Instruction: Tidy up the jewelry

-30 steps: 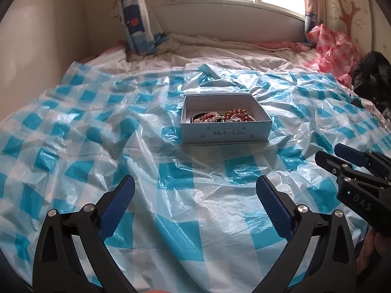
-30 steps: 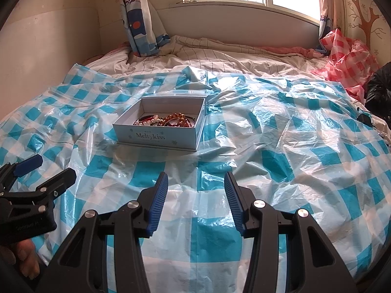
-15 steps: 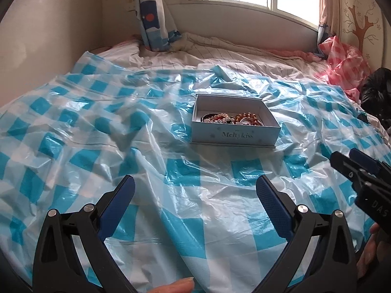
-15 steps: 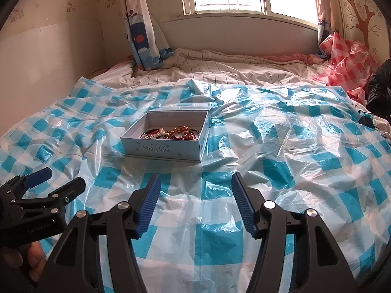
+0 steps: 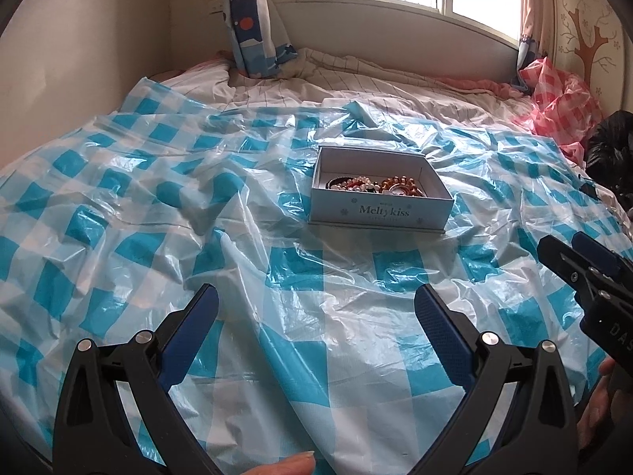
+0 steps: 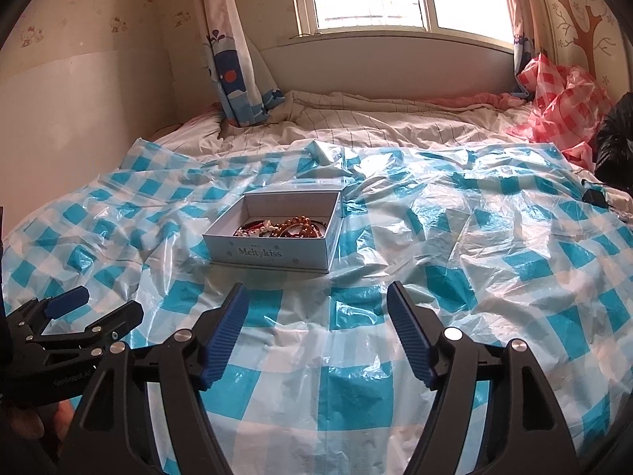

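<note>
A pale blue open box marked "Meltykiss" (image 5: 381, 209) (image 6: 273, 251) sits on the blue-and-white checked plastic sheet in the middle of the bed. Inside lie tangled bead bracelets (image 5: 376, 187) (image 6: 283, 228), brown, red and pearl-white. My left gripper (image 5: 316, 312) is open and empty, held well short of the box. My right gripper (image 6: 318, 312) is open and empty, also short of the box, to its right. Each gripper shows at the edge of the other's view: the right one (image 5: 585, 261), the left one (image 6: 83, 312).
The checked sheet (image 5: 158, 206) covers the bed, wrinkled. A striped blanket (image 6: 356, 118) lies behind it. A red checked plastic bag (image 6: 561, 95) and a black bag (image 5: 609, 146) lie at the far right. A wall runs along the left; a curtain (image 6: 229, 59) and window stand behind.
Both grippers have pulled back and tilted up, so the box sits farther away and more of the window shows. The right gripper's jaws have opened wider. The box has not moved.
</note>
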A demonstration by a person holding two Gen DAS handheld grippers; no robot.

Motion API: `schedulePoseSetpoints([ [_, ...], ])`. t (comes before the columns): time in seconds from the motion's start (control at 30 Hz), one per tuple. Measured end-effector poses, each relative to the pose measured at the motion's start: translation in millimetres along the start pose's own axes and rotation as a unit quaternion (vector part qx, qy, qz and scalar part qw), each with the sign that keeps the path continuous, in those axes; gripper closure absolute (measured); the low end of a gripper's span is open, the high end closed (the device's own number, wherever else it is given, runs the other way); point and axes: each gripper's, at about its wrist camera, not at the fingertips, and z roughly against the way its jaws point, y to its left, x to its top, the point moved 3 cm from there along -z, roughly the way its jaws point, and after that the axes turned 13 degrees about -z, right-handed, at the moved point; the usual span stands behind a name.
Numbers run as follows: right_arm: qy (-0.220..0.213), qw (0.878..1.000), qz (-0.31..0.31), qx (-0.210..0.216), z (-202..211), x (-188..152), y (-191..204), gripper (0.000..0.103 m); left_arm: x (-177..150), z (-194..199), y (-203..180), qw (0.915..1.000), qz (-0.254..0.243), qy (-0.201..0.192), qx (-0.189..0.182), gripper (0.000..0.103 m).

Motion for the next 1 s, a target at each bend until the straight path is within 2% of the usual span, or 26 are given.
schedulePoseSetpoints([
  [1.0,0.000,1.000,0.007,-0.003,-0.3,-1.2,1.8,0.027,-2.0,-4.3,2.1,1.0000,0.003,0.002,0.000,0.008],
])
